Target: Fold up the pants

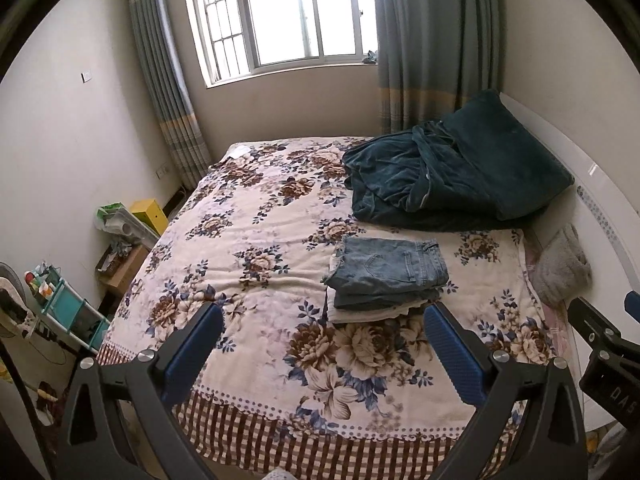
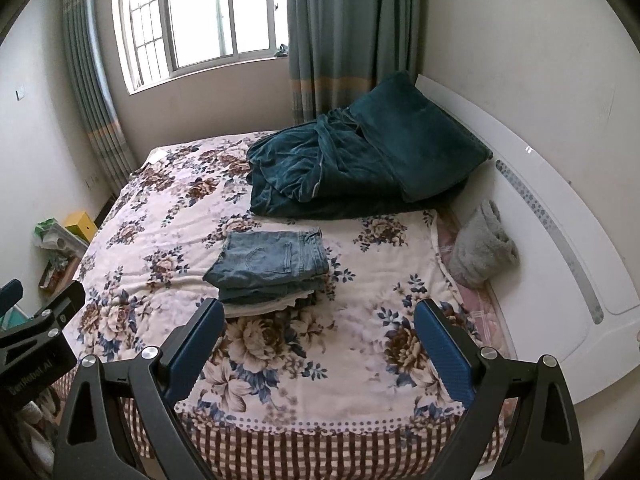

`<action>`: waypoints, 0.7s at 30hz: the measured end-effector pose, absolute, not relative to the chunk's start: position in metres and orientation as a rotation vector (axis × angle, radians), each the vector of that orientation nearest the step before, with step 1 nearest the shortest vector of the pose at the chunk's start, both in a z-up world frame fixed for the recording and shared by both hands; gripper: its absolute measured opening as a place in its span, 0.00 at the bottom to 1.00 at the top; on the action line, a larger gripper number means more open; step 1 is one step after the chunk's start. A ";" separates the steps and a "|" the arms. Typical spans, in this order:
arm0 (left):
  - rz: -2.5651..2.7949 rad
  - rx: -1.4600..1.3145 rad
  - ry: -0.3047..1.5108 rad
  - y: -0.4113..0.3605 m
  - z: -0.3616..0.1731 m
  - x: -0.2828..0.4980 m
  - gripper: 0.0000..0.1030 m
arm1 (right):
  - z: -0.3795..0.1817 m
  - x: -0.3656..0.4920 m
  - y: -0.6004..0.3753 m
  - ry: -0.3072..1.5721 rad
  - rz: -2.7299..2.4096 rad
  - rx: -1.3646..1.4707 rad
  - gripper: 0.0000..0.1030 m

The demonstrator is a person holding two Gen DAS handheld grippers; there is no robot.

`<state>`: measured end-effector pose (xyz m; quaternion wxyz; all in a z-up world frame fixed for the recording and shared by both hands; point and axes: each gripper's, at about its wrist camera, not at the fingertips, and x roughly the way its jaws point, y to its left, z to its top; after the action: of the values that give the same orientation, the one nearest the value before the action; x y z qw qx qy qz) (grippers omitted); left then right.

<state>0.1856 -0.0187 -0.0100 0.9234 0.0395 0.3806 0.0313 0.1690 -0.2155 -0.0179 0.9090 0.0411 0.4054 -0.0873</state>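
- Jeans, pale blue denim, lie folded into a compact rectangle on the bed, back pocket and waistband facing up; the stitching on the pocket shows but no label can be read.
- Beneath them sits a stack of other folded clothes, the lowest layers white.
- The stack rests on a floral blanket with brown and blue blooms and a checked brown border along the near edge.
- Left gripper hangs above the near edge of the bed, blue pads spread wide, nothing between them.
- Right gripper does likewise, fingers set wide apart and empty, well short of the jeans.
- On the left gripper's body, seen from the right wrist view, white lettering reads roughly "Robot AI"; its start is unclear.
- Behind the jeans lies a crumpled dark teal blanket with a matching pillow.
- A grey towel sits by the white headboard.
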 end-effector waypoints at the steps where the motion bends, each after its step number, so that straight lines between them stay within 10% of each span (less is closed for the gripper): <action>1: 0.065 0.083 0.781 -0.019 -0.011 0.186 1.00 | -0.018 0.169 -0.215 0.835 -0.180 0.084 0.95; 21: 0.081 0.080 0.762 -0.015 -0.017 0.181 1.00 | -0.014 0.171 -0.213 0.838 -0.163 0.086 0.95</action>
<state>0.1812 -0.0149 -0.0167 0.9267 0.0392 0.3716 0.0394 0.1714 -0.2126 -0.0136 0.9093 0.0417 0.4064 -0.0791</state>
